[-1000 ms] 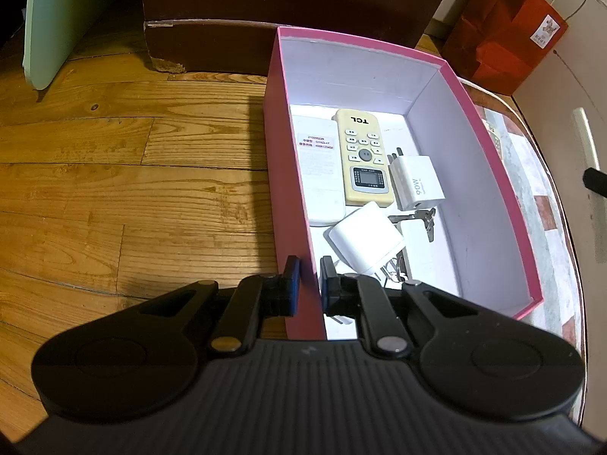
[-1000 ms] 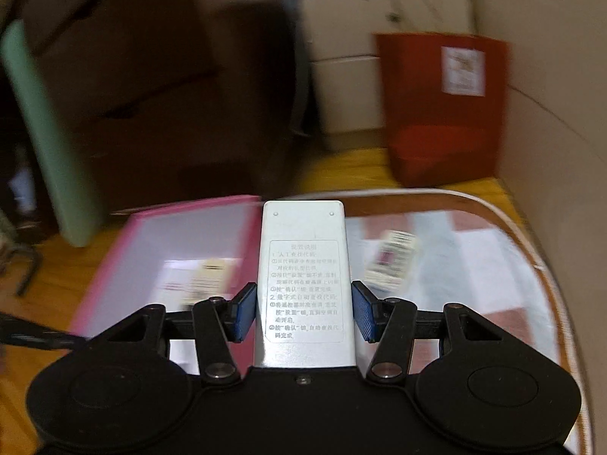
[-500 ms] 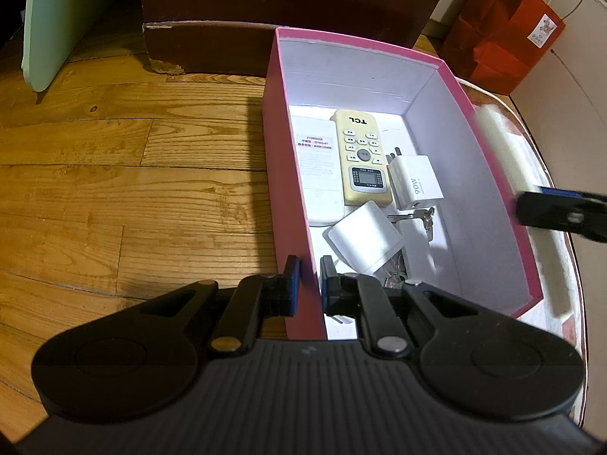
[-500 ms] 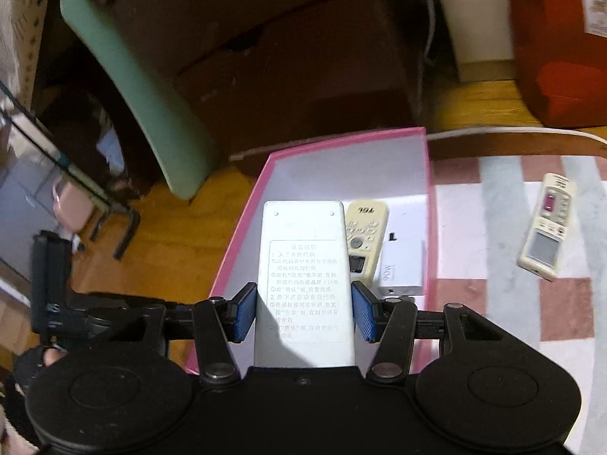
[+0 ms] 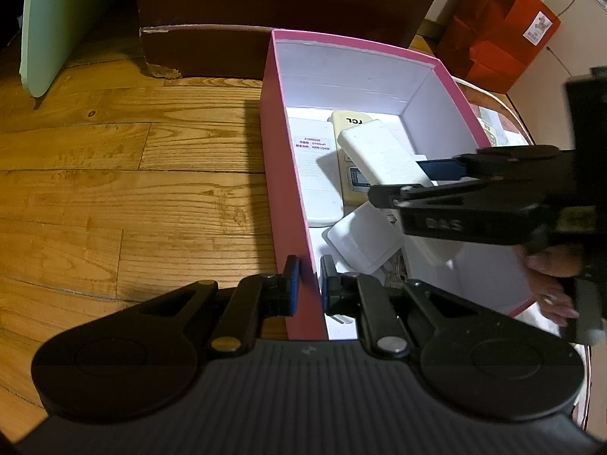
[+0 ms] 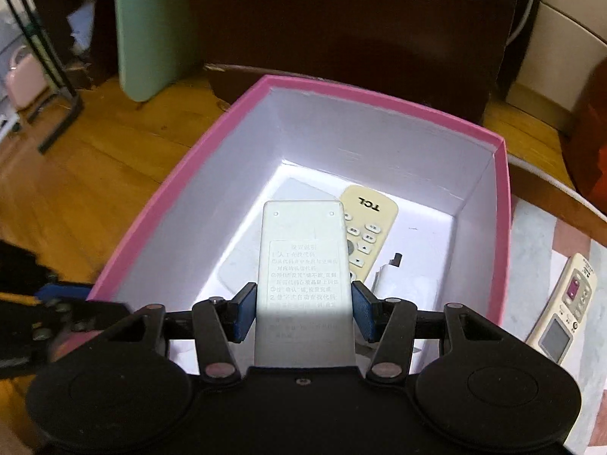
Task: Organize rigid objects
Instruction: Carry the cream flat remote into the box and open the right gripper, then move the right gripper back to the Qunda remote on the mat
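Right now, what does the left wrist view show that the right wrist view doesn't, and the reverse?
Only the left wrist view shows the left gripper pinching the pink box's near wall, a flat white remote with a label, a white charger block, a red paper bag and the hand holding the right gripper. Only the right wrist view shows a cream remote lying outside on the mat, and the printed back of the held white remote. Both show the pink box, the yellow TCL remote inside, and the right gripper carrying that remote over the box.
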The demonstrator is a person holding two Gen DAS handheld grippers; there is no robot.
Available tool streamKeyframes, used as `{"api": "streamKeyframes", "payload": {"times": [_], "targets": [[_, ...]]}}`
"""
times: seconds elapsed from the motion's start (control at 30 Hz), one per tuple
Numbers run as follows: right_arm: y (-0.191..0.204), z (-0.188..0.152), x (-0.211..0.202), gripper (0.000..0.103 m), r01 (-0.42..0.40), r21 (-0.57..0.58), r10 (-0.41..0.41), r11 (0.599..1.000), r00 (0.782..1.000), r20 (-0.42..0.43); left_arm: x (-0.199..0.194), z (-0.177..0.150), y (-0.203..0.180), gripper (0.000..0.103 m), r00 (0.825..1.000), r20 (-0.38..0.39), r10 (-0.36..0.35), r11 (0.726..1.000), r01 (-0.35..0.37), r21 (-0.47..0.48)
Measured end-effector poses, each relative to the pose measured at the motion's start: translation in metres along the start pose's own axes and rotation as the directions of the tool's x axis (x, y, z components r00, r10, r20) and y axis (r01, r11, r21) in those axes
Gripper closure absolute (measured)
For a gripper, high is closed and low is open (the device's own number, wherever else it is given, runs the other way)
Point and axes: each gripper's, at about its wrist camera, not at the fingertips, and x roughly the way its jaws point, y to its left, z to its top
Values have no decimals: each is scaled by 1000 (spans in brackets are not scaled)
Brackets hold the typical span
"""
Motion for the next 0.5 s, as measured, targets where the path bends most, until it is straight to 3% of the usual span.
{"api": "streamKeyframes", "payload": {"times": [0.13, 0.27, 0.33, 0.5], "targets": [[3, -1, 11, 44, 25, -83, -24, 996, 1000, 16, 0, -1, -1, 93, 1000, 4, 0, 1000, 0, 7], [8, -4, -13, 39, 67, -224, -41, 972, 992, 119, 0, -1, 0, 93, 1000, 3, 0, 1000, 0, 6], [-2, -4, -35, 39, 62, -199, -27, 978, 984, 176, 0, 0, 1, 93, 1000, 1, -2, 1000, 2, 3], [-52, -17, -99, 39, 30, 11, -32, 999, 941, 336, 0, -1, 0, 93, 1000, 2, 2, 1000, -2, 15]]}}
